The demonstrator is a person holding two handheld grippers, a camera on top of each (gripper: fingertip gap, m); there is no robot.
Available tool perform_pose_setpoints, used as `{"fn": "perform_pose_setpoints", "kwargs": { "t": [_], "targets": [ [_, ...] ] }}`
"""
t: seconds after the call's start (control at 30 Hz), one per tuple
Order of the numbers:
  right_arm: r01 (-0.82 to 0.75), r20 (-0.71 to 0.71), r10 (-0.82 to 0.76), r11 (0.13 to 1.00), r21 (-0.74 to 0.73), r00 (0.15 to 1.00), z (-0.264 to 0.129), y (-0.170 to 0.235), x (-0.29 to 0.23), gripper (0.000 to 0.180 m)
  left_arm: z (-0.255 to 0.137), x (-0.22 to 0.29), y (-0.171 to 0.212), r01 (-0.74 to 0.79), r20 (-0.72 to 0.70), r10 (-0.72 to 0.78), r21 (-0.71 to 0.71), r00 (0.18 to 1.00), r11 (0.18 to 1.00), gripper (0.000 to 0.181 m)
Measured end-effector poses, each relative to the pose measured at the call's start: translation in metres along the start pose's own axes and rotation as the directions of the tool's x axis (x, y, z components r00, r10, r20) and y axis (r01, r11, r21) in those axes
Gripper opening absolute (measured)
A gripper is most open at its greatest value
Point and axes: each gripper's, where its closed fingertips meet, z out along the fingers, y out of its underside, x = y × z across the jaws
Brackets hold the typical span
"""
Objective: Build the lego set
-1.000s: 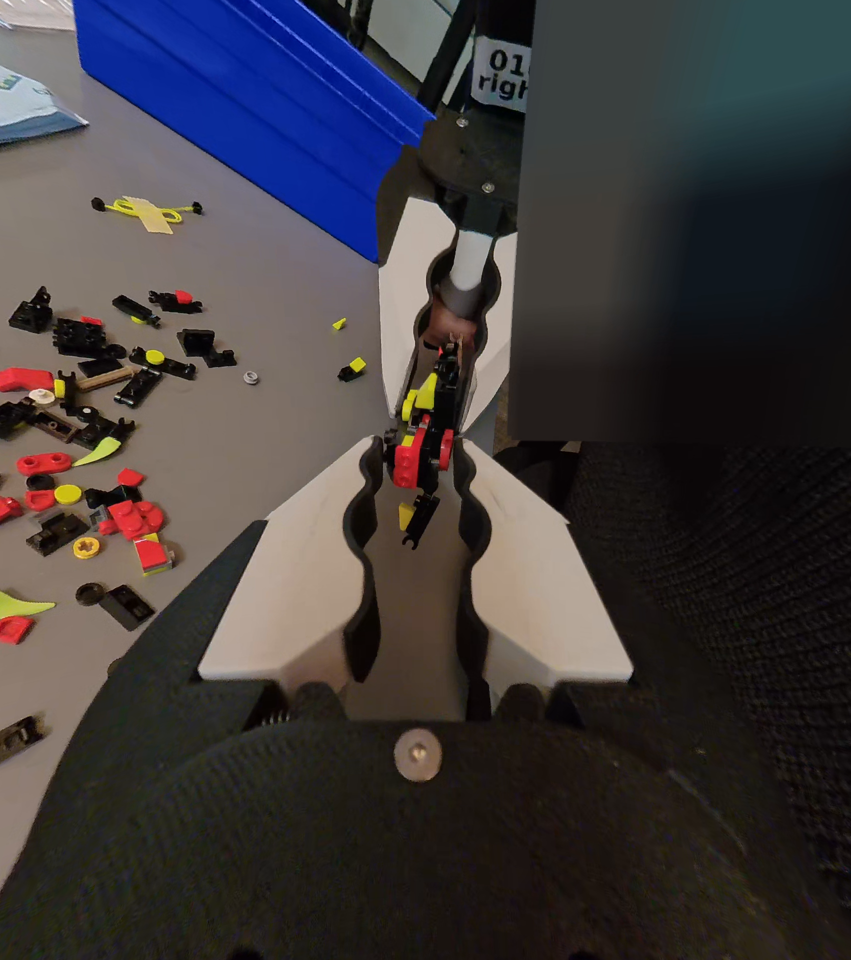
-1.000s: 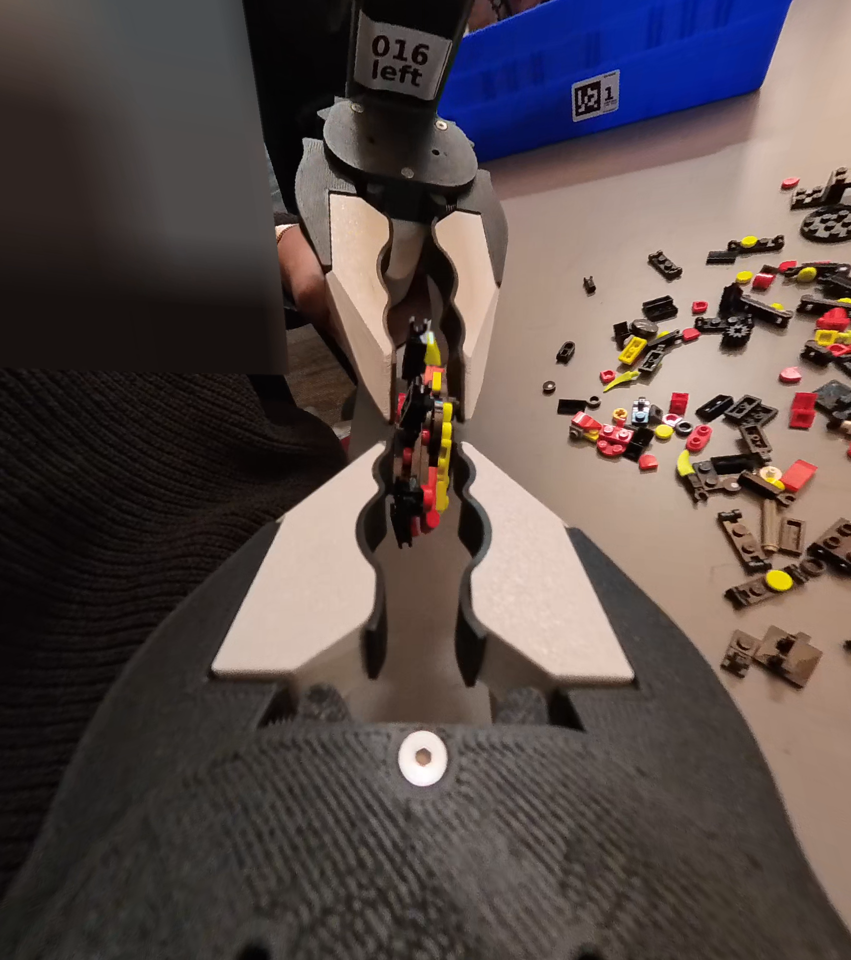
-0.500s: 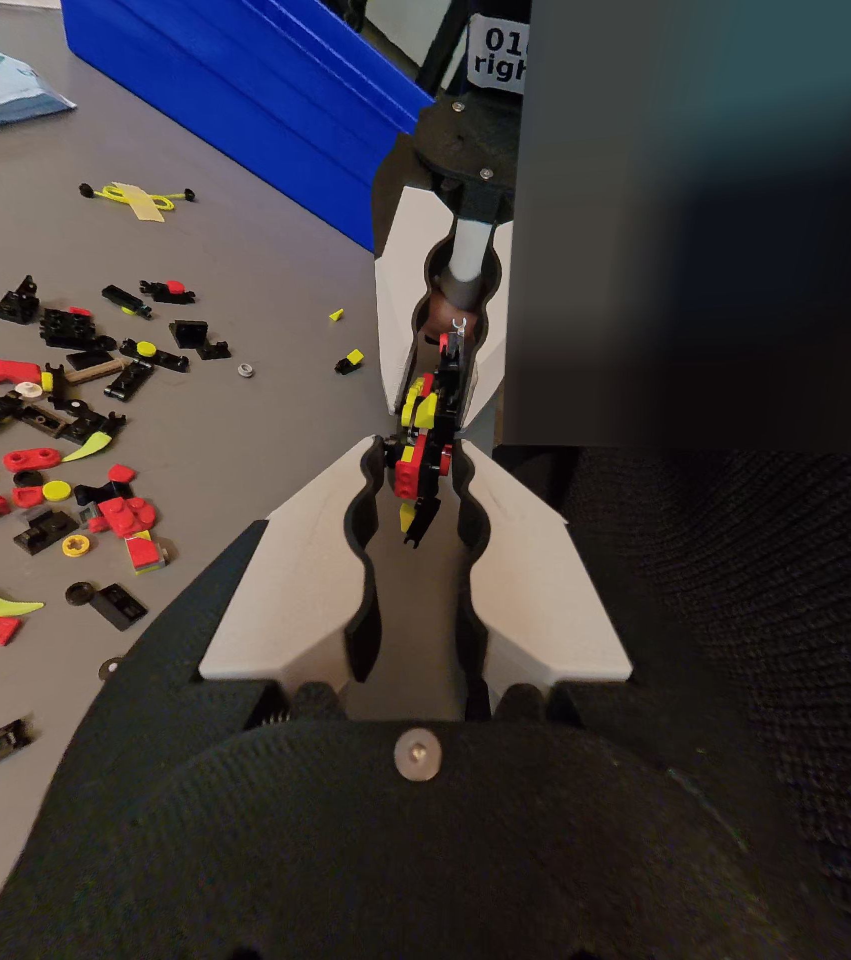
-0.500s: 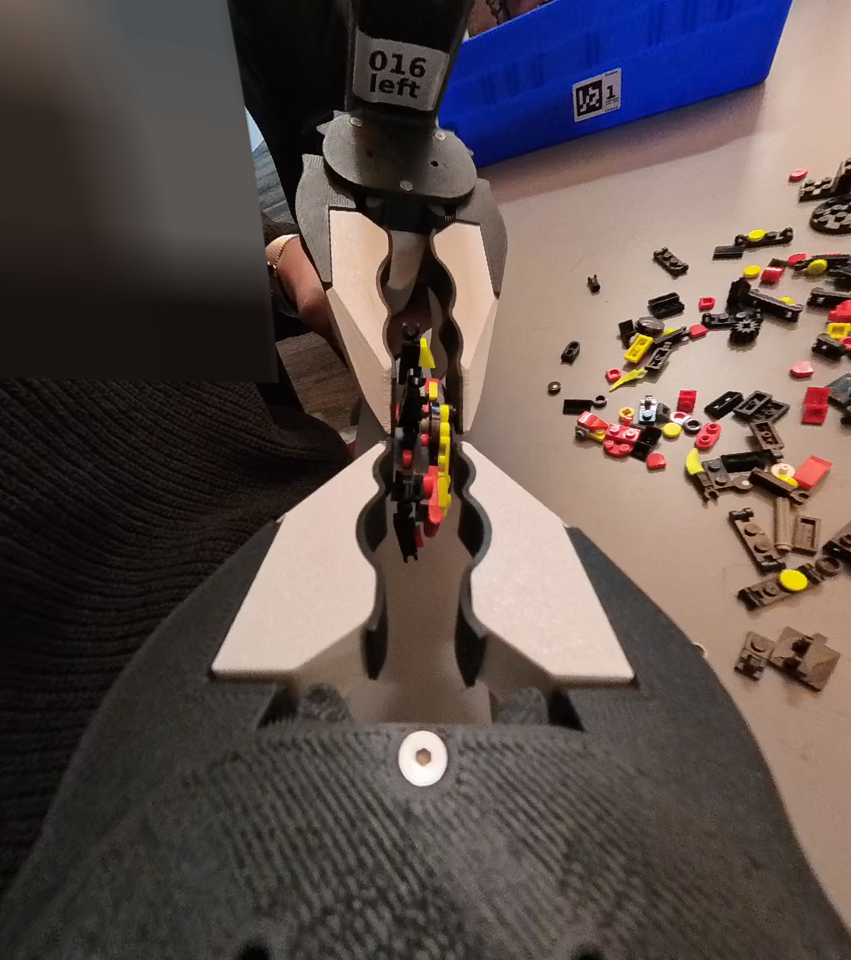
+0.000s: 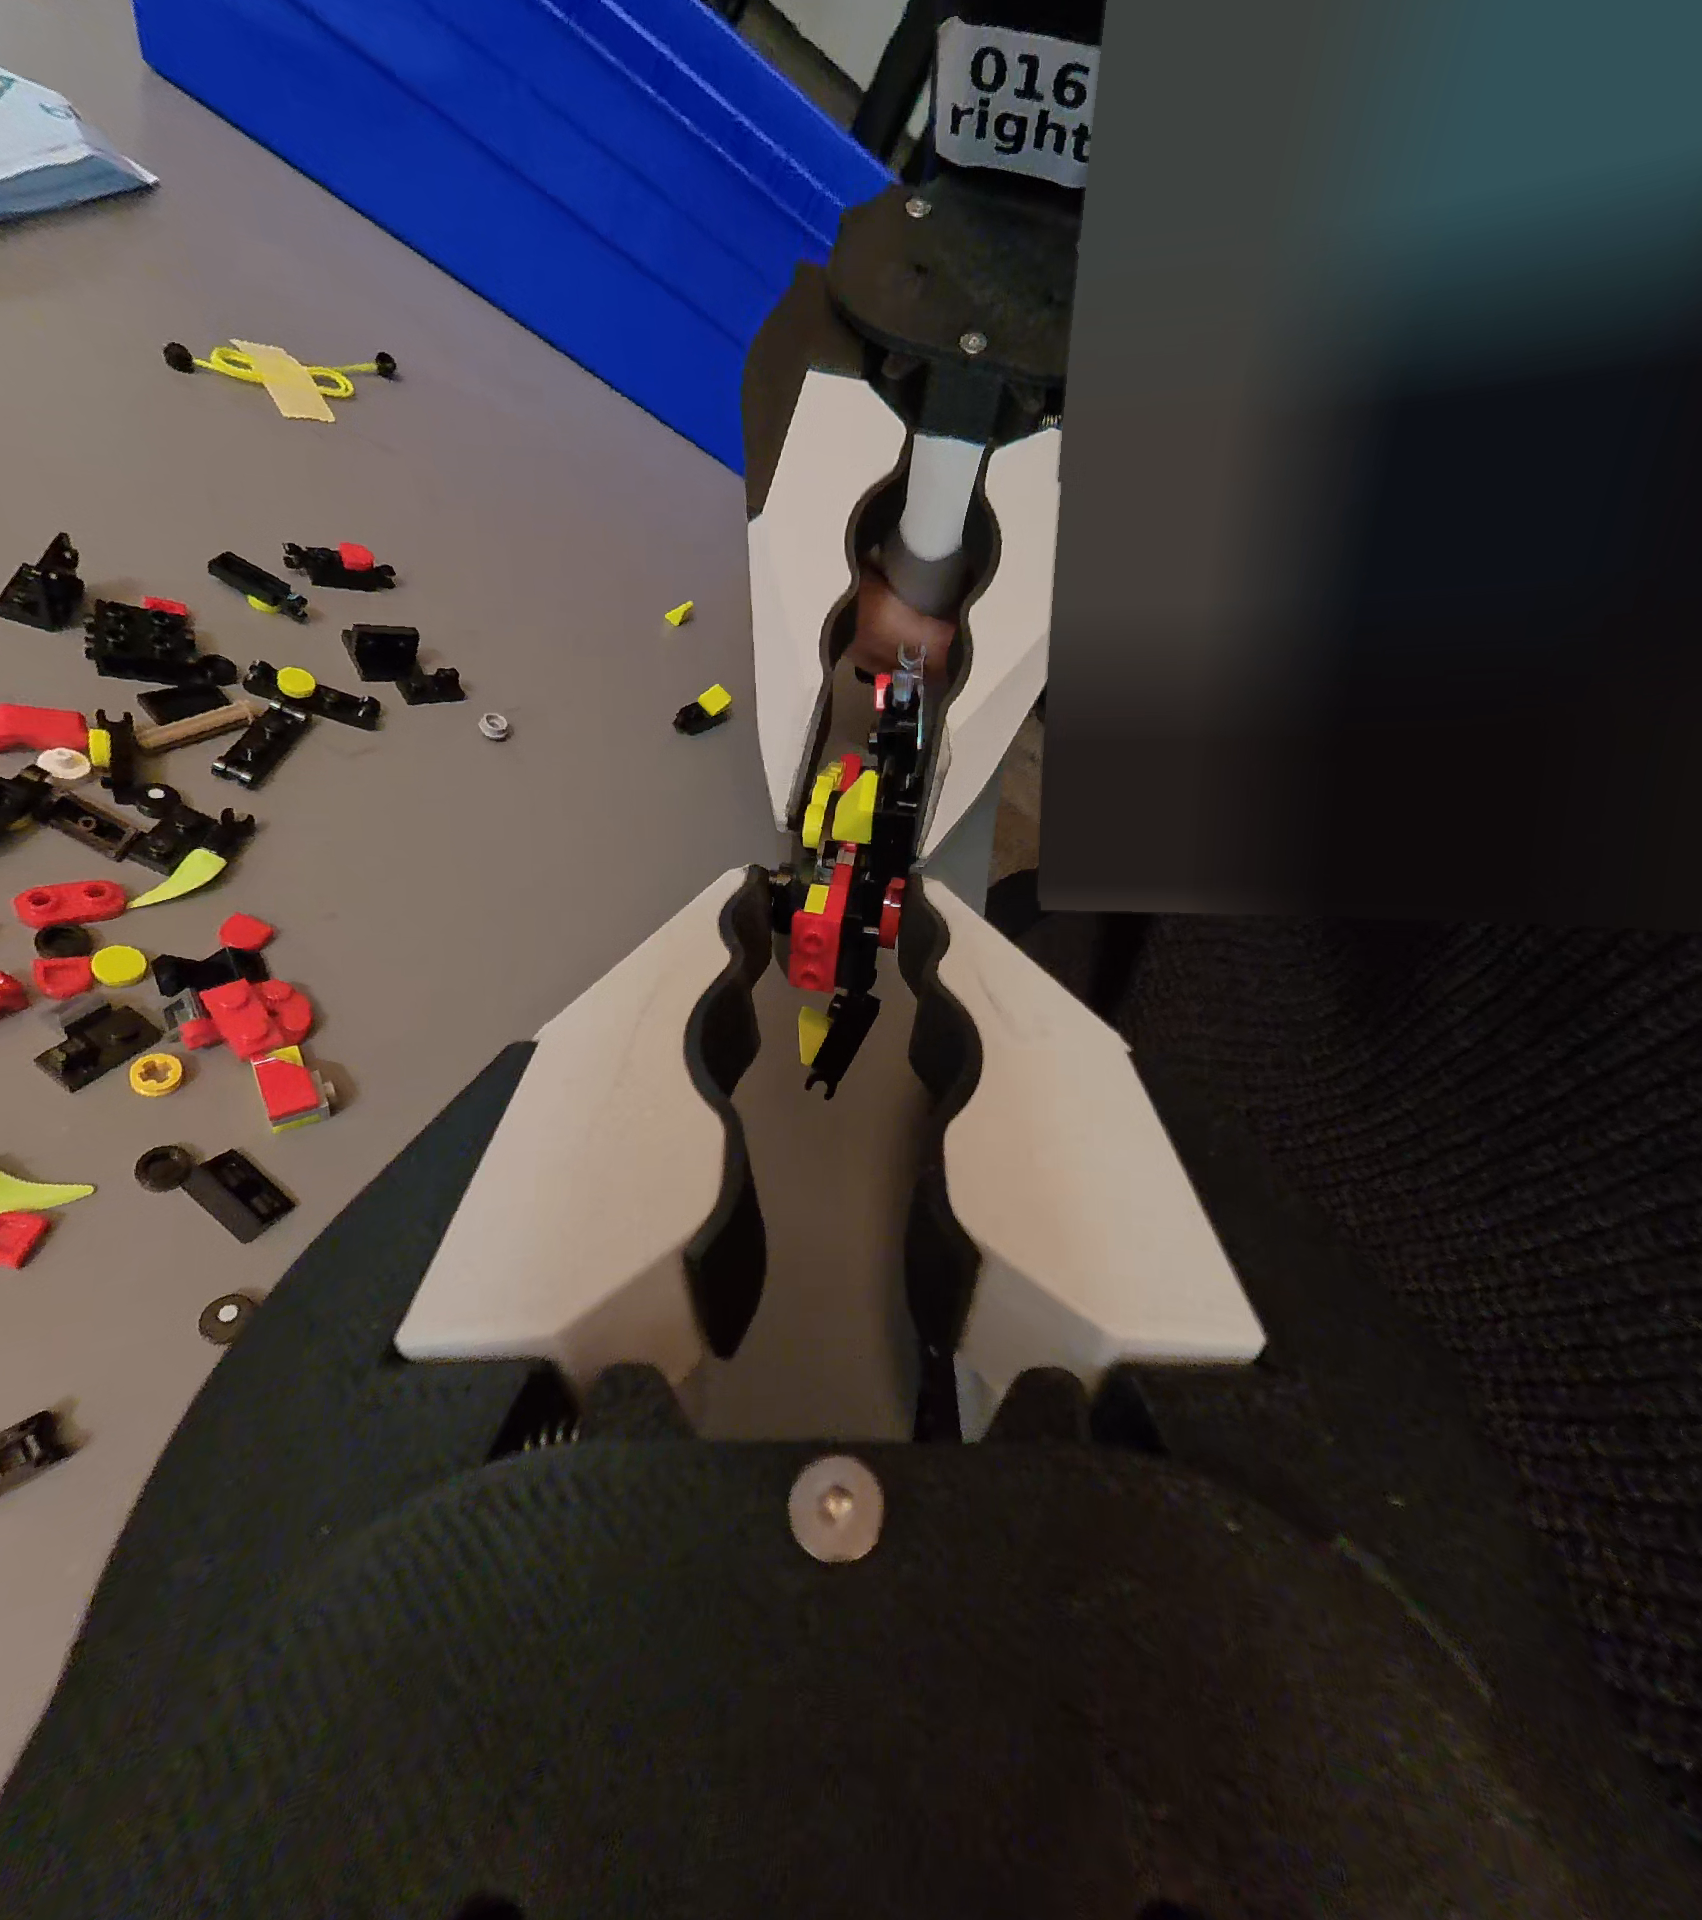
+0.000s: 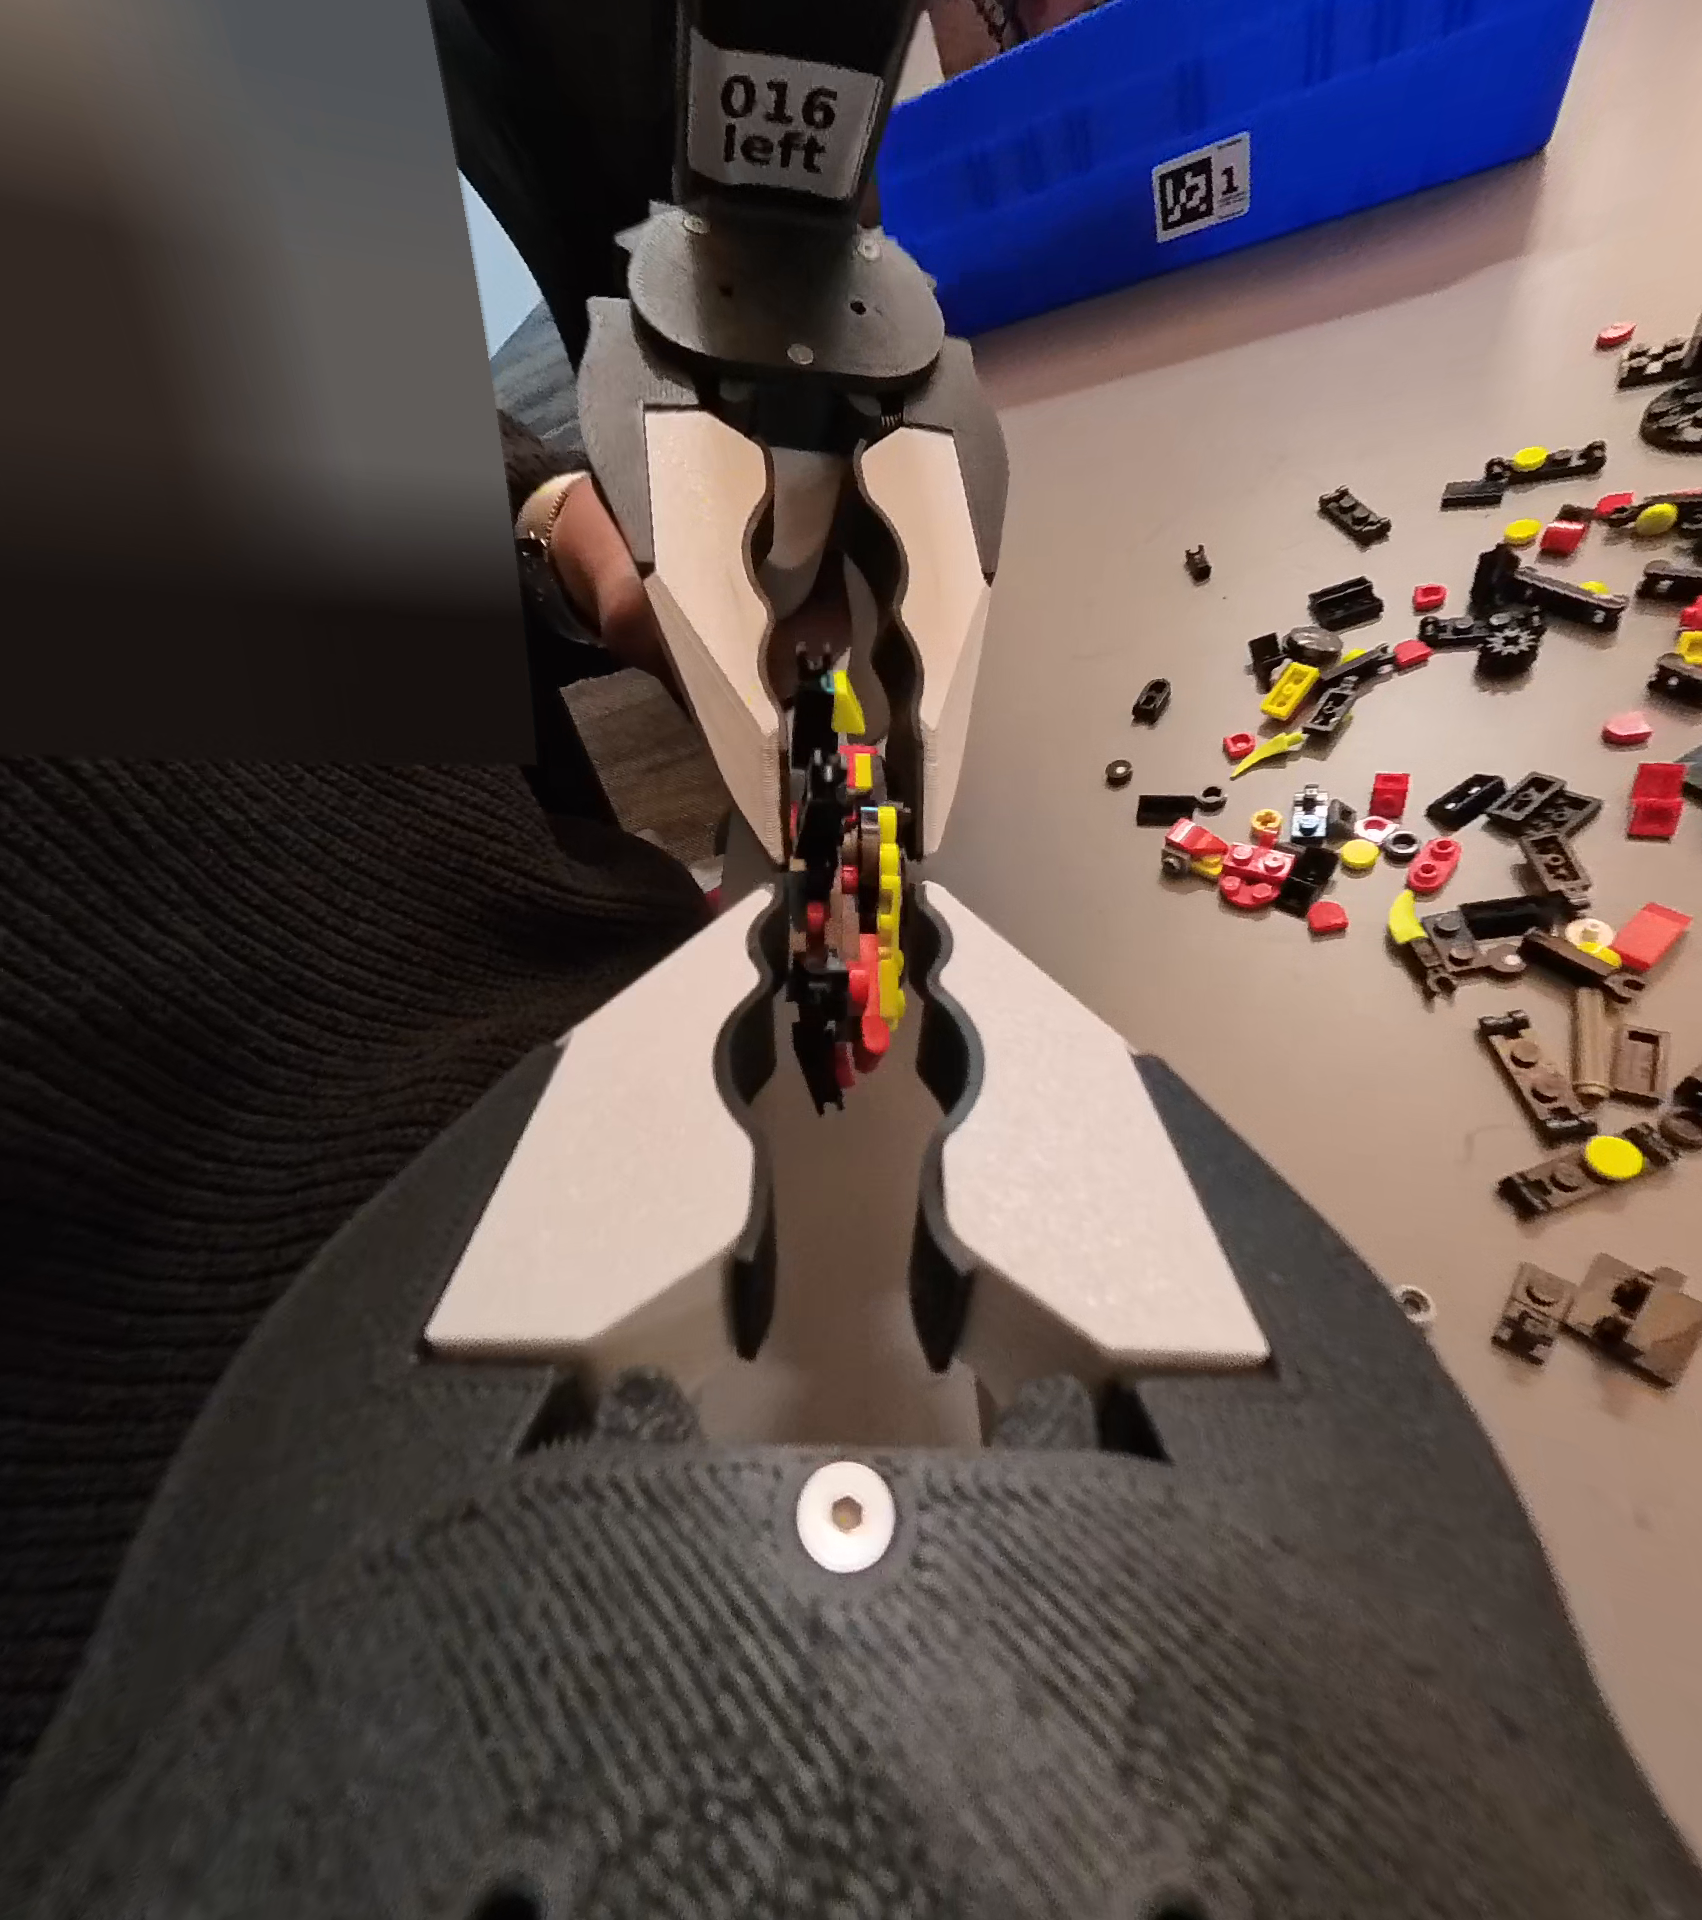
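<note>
Centrally, the left gripper (image 5: 834, 894) and right gripper (image 6: 842, 909) met tip to tip, both jaws pinching the red-yellow-black lego assembly (image 5: 842, 883); loose pieces (image 5: 151, 935) lay mid-left on the table (image 5: 514, 499).

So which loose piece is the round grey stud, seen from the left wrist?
Start at the blue bin, then drop to the table's scattered pile. The grey stud lies alone on the pile's right edge, the only pale grey round piece among black, red and yellow ones.
</note>
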Motion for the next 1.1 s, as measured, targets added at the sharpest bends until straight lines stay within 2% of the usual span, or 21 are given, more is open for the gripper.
{"fn": "perform_pose_setpoints", "kwargs": {
  "t": [0.2,0.37,0.43,0.53,0.67,0.87,1.0,1.1],
  "targets": [
    [-0.012,0.009,0.012,1.0,0.004,1.0,0.0,0.001,0.001,0.021,0.001,-0.001,0.001,0.024,-0.014,-0.024,0.001,1.0,1.0,0.024],
    [-0.032,0.021,0.031,0.995,0.091,0.999,-0.005,-0.01,0.006,0.024,-0.002,-0.004,-0.007,0.106,-0.058,-0.102,0.065,0.993,0.992,0.024],
    [-0.017,-0.02,0.02,0.989,0.144,1.0,-0.012,-0.018,0.016,0.036,-0.004,-0.008,-0.01,0.14,-0.062,-0.134,0.091,0.989,0.986,0.024],
    [0.004,-0.117,0.027,0.966,0.257,0.993,-0.034,-0.035,0.04,0.043,-0.012,-0.017,-0.017,0.201,-0.075,-0.191,0.156,0.979,0.967,0.023],
    [0.045,-0.326,0.075,0.937,0.345,0.942,-0.067,-0.048,0.087,0.042,-0.024,-0.032,-0.025,0.272,-0.075,-0.261,0.231,0.962,0.934,0.023],
    [0.137,-0.587,0.018,0.966,0.219,0.809,-0.077,-0.046,0.145,0.043,-0.032,-0.043,-0.029,0.329,-0.099,-0.313,0.275,0.944,0.904,0.023],
    [0.215,-0.623,-0.162,0.977,0.01,0.766,-0.055,-0.044,0.162,0.037,-0.036,-0.046,-0.031,0.37,-0.132,-0.346,0.285,0.929,0.884,0.023],
    [0.23,-0.689,-0.193,0.972,-0.04,0.699,-0.056,-0.048,0.181,0.042,-0.039,-0.048,-0.032,0.383,-0.139,-0.357,0.297,0.924,0.875,0.023]
  ]
}}
